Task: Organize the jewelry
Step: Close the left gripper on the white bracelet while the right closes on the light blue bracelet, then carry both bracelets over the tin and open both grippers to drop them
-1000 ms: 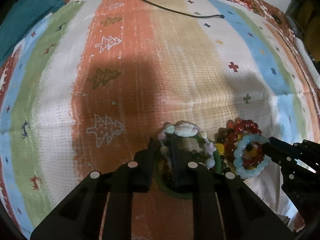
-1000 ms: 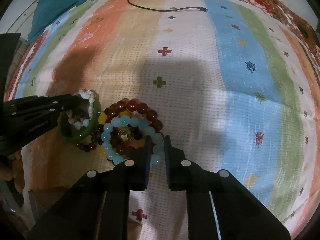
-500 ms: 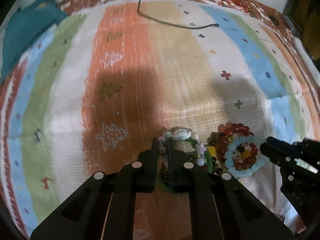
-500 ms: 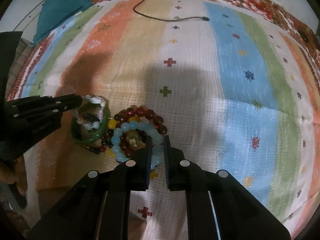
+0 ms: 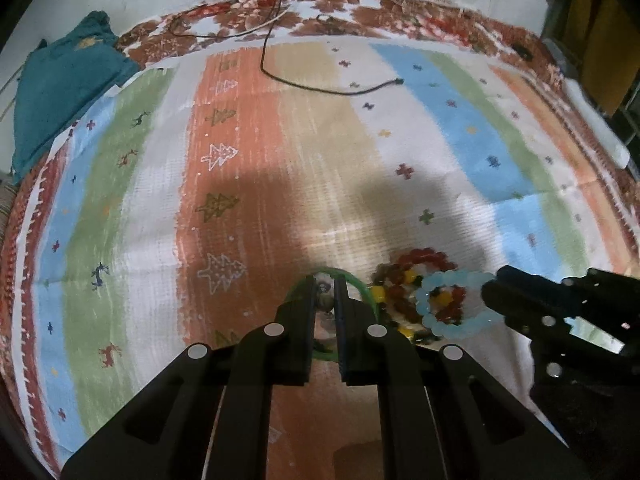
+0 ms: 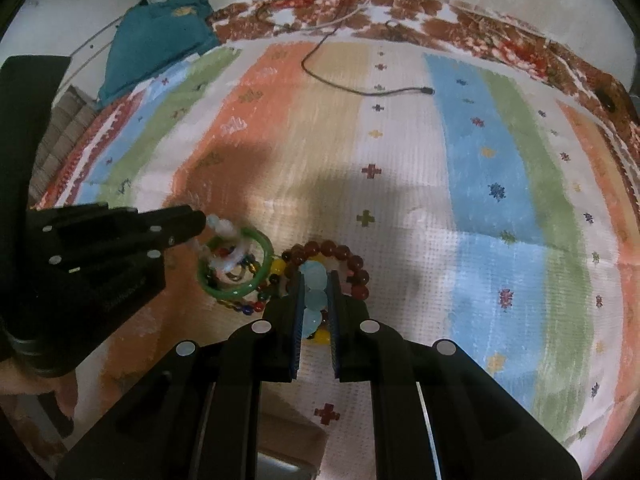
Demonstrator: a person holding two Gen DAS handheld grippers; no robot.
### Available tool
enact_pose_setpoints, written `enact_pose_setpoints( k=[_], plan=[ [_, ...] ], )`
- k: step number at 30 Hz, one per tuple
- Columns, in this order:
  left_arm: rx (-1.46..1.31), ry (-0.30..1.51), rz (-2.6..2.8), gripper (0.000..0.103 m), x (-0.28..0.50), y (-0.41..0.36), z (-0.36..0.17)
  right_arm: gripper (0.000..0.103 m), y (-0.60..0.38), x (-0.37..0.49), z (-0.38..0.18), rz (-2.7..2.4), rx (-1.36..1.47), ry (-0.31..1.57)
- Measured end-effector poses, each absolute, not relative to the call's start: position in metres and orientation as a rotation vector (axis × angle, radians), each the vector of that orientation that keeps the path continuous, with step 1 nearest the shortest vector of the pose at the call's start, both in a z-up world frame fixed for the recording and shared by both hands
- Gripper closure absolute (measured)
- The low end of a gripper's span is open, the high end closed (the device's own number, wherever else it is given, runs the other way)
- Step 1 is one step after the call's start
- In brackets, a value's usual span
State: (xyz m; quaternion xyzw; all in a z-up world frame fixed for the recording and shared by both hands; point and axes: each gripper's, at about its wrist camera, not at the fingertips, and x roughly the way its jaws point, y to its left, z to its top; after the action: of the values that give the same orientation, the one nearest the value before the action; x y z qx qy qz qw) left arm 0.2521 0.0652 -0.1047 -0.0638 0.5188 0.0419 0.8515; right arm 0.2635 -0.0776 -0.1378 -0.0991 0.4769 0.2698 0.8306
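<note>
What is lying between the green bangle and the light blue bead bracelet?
Between the green bangle and the light blue bracelet, small dark and yellow beads lie on the cloth. The right wrist view shows them best.

Glossy beaded bracelets point(image 6: 352, 264) on matt woven cloth point(image 6: 400, 208)

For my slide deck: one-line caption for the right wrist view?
Right gripper clamps a pale blue beaded bracelet above a striped blanket; left gripper holds a white beaded bracelet.

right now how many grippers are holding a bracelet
2. The left gripper is shut on the white bead bracelet by the green bangle; the right gripper is shut on the light blue bead bracelet.
</note>
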Motion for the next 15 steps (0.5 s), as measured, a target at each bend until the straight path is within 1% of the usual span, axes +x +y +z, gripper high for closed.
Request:
enact_pose_setpoints(
  k=[15],
  plan=[
    [-0.189,1.016,0.03,0.095,0.222,0.06,-0.065,0.091,-0.099,0.244,-0.107,0.562,-0.136,0.93]
  ],
)
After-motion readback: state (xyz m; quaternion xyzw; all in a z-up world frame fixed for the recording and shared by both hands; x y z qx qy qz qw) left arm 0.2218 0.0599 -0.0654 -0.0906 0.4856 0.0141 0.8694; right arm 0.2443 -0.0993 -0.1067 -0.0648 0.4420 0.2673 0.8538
